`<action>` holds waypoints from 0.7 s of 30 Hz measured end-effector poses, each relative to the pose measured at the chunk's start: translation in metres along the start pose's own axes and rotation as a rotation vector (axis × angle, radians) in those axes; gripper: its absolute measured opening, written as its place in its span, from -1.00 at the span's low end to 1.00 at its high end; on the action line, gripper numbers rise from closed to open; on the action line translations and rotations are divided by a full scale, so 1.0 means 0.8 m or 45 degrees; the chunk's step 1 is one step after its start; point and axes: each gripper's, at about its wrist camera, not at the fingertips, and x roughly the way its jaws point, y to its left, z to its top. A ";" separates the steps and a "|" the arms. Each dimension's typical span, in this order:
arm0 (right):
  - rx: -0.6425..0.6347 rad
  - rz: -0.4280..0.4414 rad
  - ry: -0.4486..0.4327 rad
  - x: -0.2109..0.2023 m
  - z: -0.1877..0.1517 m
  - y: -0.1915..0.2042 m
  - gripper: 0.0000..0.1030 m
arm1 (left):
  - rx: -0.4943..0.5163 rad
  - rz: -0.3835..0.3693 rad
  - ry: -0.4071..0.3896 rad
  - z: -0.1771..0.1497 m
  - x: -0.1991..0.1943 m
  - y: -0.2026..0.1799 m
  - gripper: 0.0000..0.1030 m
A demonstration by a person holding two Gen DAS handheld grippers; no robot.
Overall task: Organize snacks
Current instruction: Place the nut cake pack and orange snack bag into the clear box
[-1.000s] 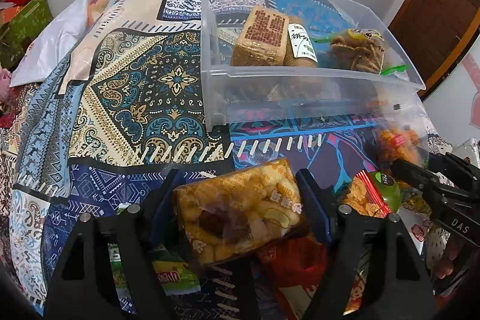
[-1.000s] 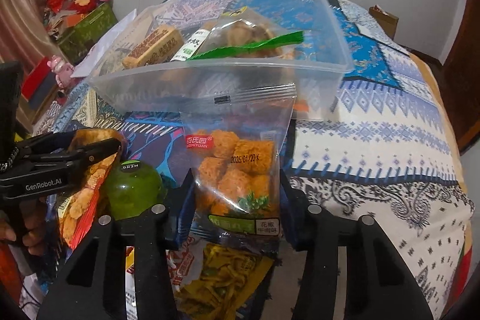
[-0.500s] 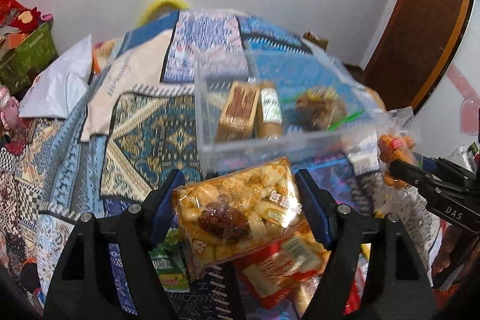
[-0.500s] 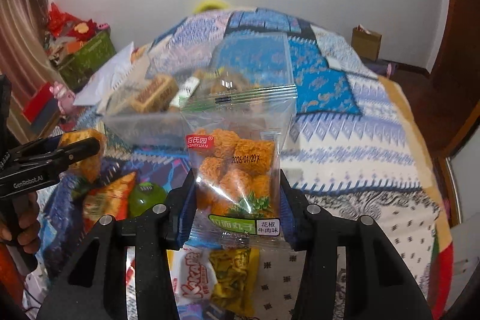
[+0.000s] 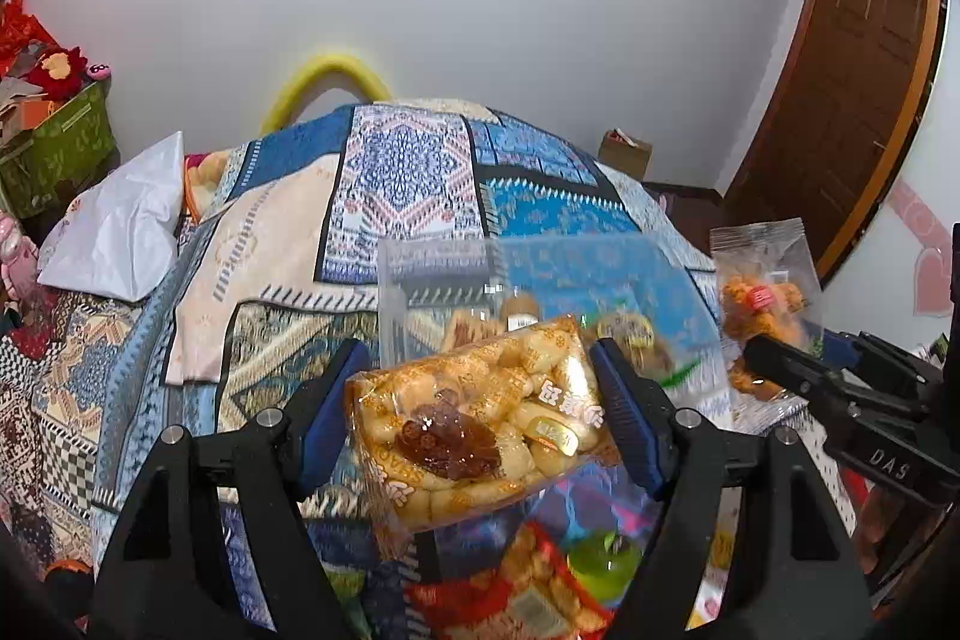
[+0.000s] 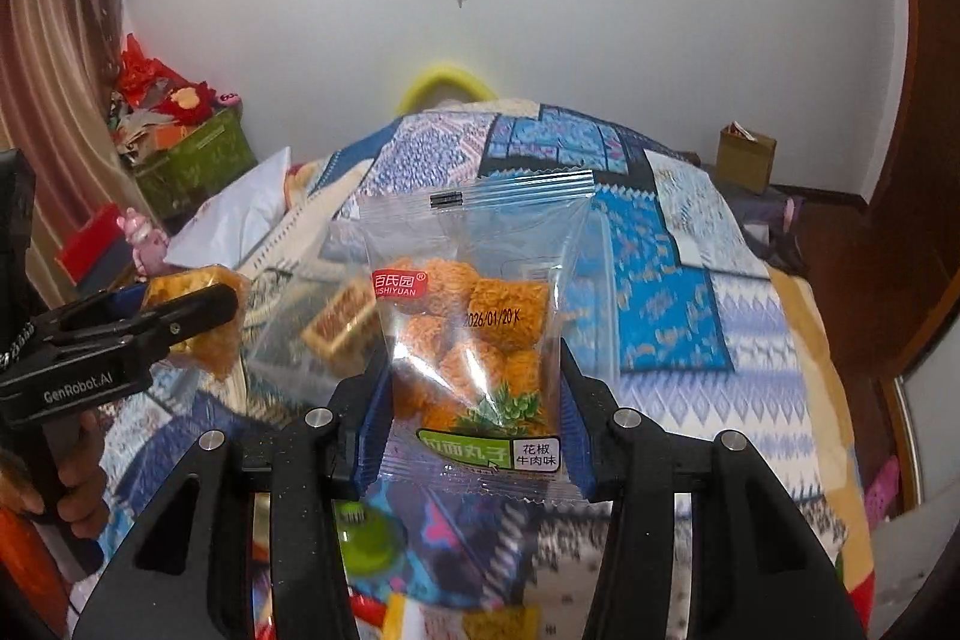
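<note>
Glossy clear-plastic snack packet (image 6: 474, 334); matt black tool (image 6: 474, 400).

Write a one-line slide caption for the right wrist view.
Right hand-held gripper holds a clear packet of orange snack balls above the patterned bedspread.

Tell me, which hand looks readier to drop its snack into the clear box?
Probably the left gripper: its yellow snack pack sits directly before the clear bin. The right gripper holds its orange-ball bag off to the side.

Right gripper (image 6: 474, 400) clamping clear packet of orange balls (image 6: 474, 340), bin (image 6: 312, 334) behind, patterned bedspread (image 6: 690, 340)
</note>
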 end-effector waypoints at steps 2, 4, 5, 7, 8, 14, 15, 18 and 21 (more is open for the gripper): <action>-0.004 0.005 -0.002 0.008 0.008 0.002 -0.14 | -0.015 0.001 -0.005 0.010 0.009 0.002 0.45; 0.000 0.017 0.006 0.020 0.017 0.003 -0.14 | -0.037 0.005 -0.002 0.019 0.022 0.006 0.45; 0.001 0.020 0.008 0.023 0.019 0.003 -0.14 | -0.048 0.004 0.001 0.022 0.027 0.007 0.45; -0.005 0.021 0.015 0.036 0.027 0.005 -0.14 | -0.068 0.011 0.012 0.029 0.041 0.012 0.45; -0.007 0.022 0.018 0.040 0.029 0.006 -0.14 | -0.071 0.021 0.015 0.032 0.048 0.014 0.45; -0.034 0.006 0.071 0.075 0.040 0.011 -0.14 | -0.078 0.075 0.061 0.041 0.099 0.024 0.45; -0.040 -0.001 0.081 0.081 0.041 0.011 -0.14 | -0.077 0.080 0.070 0.041 0.105 0.025 0.45; -0.049 -0.014 0.123 0.100 0.043 0.009 -0.14 | -0.080 0.096 0.091 0.042 0.125 0.028 0.45; -0.055 -0.021 0.165 0.114 0.043 0.005 -0.14 | -0.087 0.107 0.117 0.043 0.145 0.029 0.45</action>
